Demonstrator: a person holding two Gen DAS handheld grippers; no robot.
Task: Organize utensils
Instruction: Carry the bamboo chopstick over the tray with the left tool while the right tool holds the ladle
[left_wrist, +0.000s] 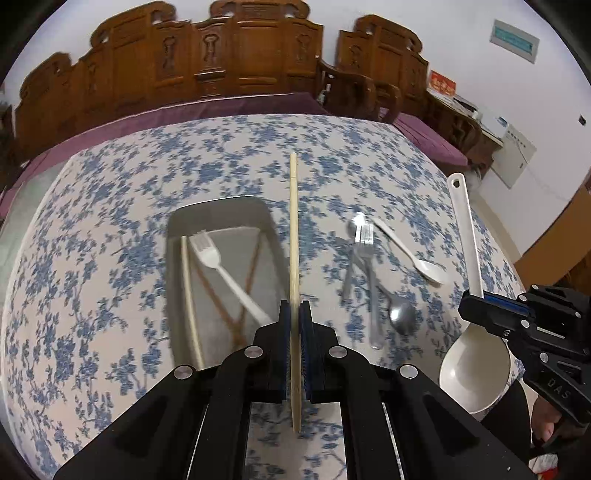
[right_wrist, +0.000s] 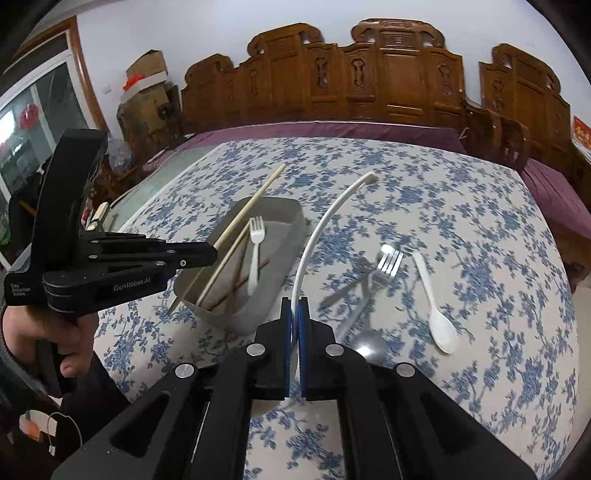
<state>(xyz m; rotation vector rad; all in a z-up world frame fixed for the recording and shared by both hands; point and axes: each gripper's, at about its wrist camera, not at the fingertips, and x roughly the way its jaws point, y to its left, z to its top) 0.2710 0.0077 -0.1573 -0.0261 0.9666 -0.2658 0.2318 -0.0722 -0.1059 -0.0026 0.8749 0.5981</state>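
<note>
Flowers in blue cover the white tablecloth (left_wrist: 110, 229) on the table. On its left part sits a grey, long plastic bin (left_wrist: 221, 210). Inside the bin lie a white plastic fork (left_wrist: 221, 266), a pale wooden chopstick (left_wrist: 190, 295) and two brown chopsticks (left_wrist: 221, 302) that cross each other.

Just right of the bin, the left gripper (left_wrist: 294, 314) is closed tight on a second pale wooden chopstick (left_wrist: 293, 221). This stick is up in the air and points away, along the bin's right wall.

Further right, shiny metal forks (left_wrist: 364, 240) and a metal spoon (left_wrist: 400, 314) lie in a loose heap on the cloth. A small white plastic spoon (left_wrist: 410, 251) lies just beside them.

At the far right, the right gripper (right_wrist: 295, 314) is shut on the thin handle of a big white plastic ladle (left_wrist: 474, 373). The ladle is lifted off the table, with its bowl near the person's hand (right_wrist: 55, 328) side and its handle pointing away.
</note>
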